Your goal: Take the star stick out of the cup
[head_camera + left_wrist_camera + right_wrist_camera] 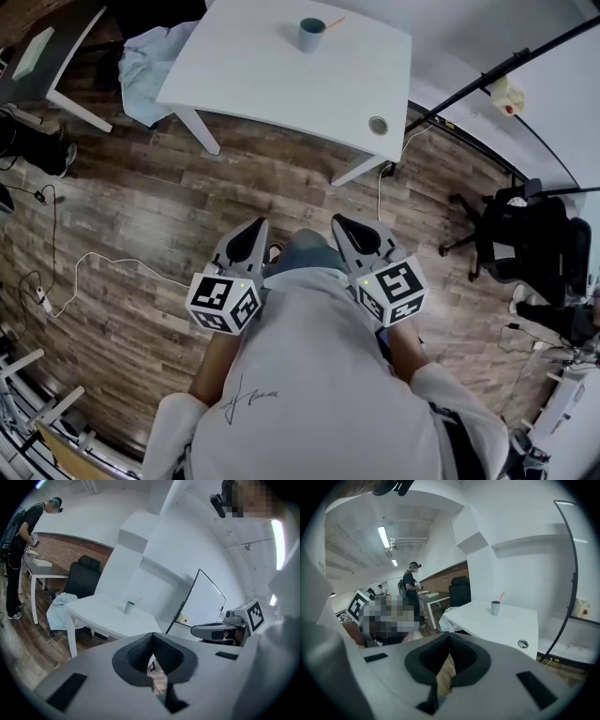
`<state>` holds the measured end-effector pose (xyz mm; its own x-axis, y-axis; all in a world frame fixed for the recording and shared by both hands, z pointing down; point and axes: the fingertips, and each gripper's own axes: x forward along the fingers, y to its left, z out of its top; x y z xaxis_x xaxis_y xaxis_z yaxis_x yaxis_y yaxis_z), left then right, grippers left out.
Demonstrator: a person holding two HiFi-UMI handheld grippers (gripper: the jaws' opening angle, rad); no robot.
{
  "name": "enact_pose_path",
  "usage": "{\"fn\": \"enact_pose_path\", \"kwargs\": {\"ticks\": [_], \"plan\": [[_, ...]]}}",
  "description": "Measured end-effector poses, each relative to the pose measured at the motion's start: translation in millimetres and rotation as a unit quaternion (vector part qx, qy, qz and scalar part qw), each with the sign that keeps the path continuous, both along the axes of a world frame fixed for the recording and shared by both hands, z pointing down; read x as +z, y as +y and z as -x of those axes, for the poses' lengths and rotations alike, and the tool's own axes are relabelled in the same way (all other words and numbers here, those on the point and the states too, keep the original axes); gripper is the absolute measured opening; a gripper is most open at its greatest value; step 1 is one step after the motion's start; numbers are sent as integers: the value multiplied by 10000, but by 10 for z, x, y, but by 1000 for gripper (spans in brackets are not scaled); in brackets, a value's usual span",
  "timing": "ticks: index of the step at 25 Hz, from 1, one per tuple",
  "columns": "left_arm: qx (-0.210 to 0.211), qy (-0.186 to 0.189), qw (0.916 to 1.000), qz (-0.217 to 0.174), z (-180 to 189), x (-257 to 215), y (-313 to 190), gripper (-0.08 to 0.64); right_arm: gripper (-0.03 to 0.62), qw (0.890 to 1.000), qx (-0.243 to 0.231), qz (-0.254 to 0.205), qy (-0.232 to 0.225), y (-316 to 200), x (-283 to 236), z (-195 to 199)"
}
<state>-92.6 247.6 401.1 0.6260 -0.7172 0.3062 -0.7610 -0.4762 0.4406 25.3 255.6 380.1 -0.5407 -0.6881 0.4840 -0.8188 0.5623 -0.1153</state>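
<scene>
Both the left gripper [251, 232] and the right gripper [347, 228] are held closed and empty, presumably as the thin orange star stick [333, 22] is stood in a blue-grey cup [310, 35] on the far white table [281, 84].

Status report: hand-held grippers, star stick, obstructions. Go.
Shut, empty: left hand-held gripper, right hand-held gripper. Ahead, on white table, far side: cup, star stick inside. Only wood floor between.

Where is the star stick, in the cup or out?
In the cup: the stick pokes out of the upright cup on the white table.
</scene>
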Motion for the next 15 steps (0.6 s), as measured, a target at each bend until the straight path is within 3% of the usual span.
{"fn": "enact_pose_path", "kwargs": {"ticks": [15], "plan": [[-201, -65, 9998, -40, 265, 57, -492, 4, 8, 10000, 10, 37, 65, -508, 97, 196]]}}
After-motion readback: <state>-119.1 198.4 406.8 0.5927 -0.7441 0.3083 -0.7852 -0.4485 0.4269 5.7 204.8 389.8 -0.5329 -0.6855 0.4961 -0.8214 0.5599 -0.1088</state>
